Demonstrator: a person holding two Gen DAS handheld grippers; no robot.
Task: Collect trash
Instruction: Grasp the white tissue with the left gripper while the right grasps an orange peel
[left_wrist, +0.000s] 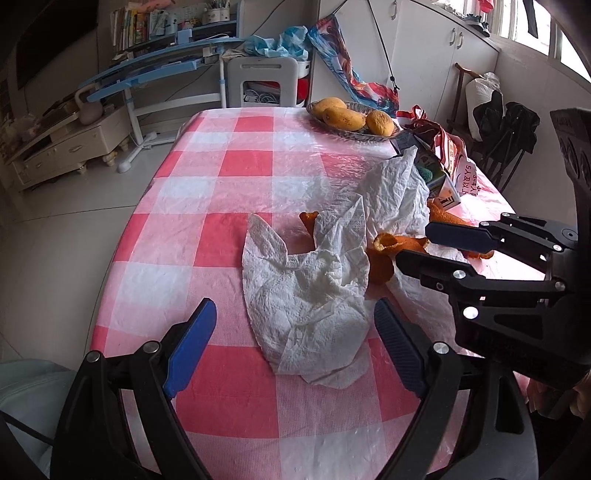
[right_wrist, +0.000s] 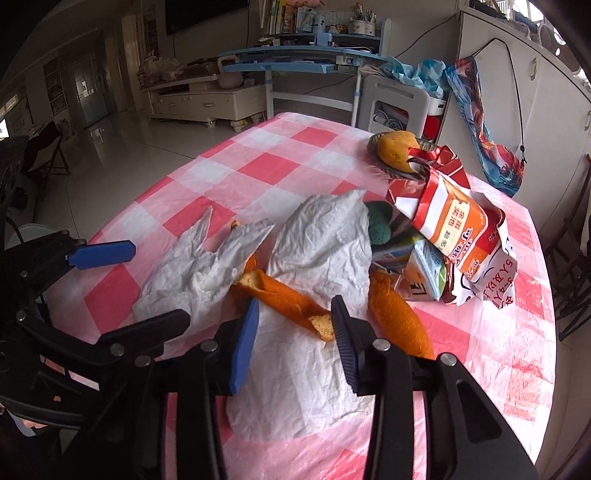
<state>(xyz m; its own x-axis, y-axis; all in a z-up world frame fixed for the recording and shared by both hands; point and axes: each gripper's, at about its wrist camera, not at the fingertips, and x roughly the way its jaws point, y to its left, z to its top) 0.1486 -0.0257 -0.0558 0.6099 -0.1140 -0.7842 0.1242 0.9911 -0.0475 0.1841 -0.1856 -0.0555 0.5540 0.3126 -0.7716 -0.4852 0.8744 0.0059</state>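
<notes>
Table under pink-and-white checked plastic cloth (left_wrist: 236, 162). Just ahead of the left gripper's fingers lay a crumpled paper towel (left_wrist: 306, 306); beyond the right gripper's, a second paper towel (right_wrist: 314, 350), orange peel strips (right_wrist: 288, 295), a milk carton (right_wrist: 424, 273) and a torn red snack bag (right_wrist: 454, 225). Farthest off sat a dish of mangoes (left_wrist: 351, 118).
</notes>
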